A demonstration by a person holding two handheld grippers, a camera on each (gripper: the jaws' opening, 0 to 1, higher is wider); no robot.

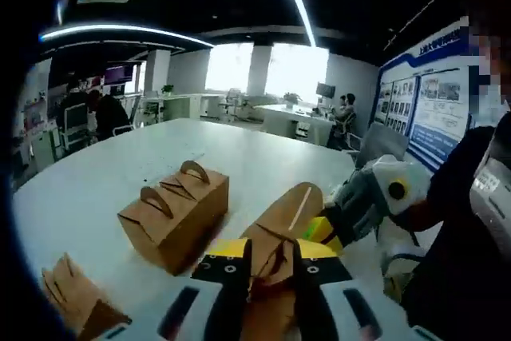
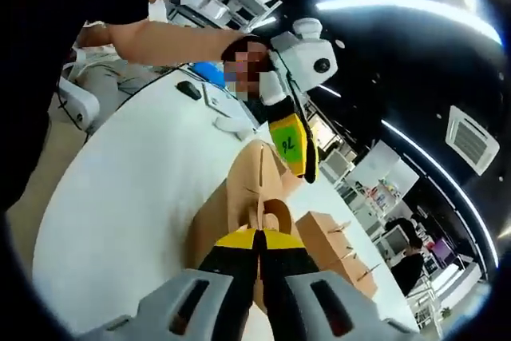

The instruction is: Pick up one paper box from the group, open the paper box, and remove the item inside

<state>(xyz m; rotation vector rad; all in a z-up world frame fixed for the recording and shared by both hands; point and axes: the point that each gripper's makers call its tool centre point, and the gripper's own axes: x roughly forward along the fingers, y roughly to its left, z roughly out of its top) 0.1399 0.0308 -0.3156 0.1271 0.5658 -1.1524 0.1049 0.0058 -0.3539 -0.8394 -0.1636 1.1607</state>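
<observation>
Open office; bright windows [image 1: 267, 68]

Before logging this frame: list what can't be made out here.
- Held paper box: its contents are hidden by its own flaps in both gripper views.
- Corner box, left gripper view: cut off by the picture edge.
- Wall posters, left gripper view: text too small.
- Dark item on the table, right gripper view: too small to identify.

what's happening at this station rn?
A person is working one brown paper box with both tools. The left tool and the right tool are each pinched on its top flaps, above the white table. It looks unopened so far. Two more boxes wait on the table.
</observation>
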